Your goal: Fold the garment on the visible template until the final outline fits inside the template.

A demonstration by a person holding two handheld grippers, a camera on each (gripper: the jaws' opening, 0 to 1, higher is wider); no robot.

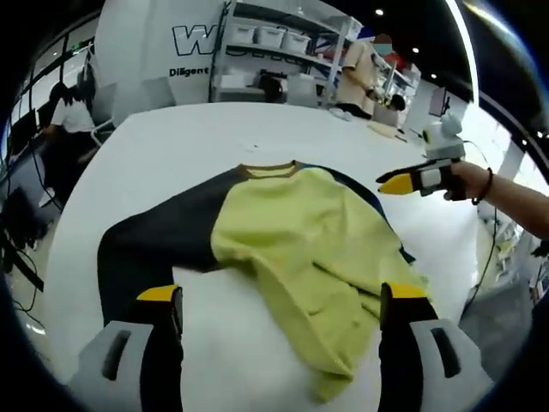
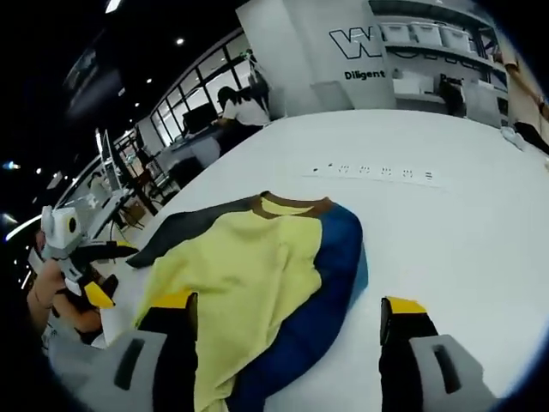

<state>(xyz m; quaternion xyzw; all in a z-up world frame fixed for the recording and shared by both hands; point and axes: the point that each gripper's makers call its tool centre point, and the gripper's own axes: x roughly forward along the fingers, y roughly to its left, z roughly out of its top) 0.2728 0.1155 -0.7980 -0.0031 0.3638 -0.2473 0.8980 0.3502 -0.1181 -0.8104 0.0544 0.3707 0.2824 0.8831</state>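
Observation:
A long-sleeved garment [image 1: 292, 232] lies rumpled on the white table [image 1: 171, 154]. Its body is yellow, its collar [image 1: 268, 170] brown, and one dark sleeve [image 1: 150, 249] stretches out to the left. My left gripper [image 1: 281, 296] hovers open above the garment's near hem, with nothing between its jaws. The right gripper [image 1: 399, 183] comes in from the right, held by a hand just beyond the garment's far shoulder. In the right gripper view the garment [image 2: 249, 266] shows a blue sleeve [image 2: 334, 266] along its right side. My right gripper [image 2: 290, 305] stands open over it. The left gripper [image 2: 107, 273] is at the far left.
Bare white tabletop [image 2: 446, 232] spreads around the garment, with a row of small marks [image 2: 373, 172] farther back. Shelves with bins [image 1: 274, 51] and a standing person [image 1: 360, 73] are behind the table. Another person [image 1: 69, 116] sits at a desk off the left edge.

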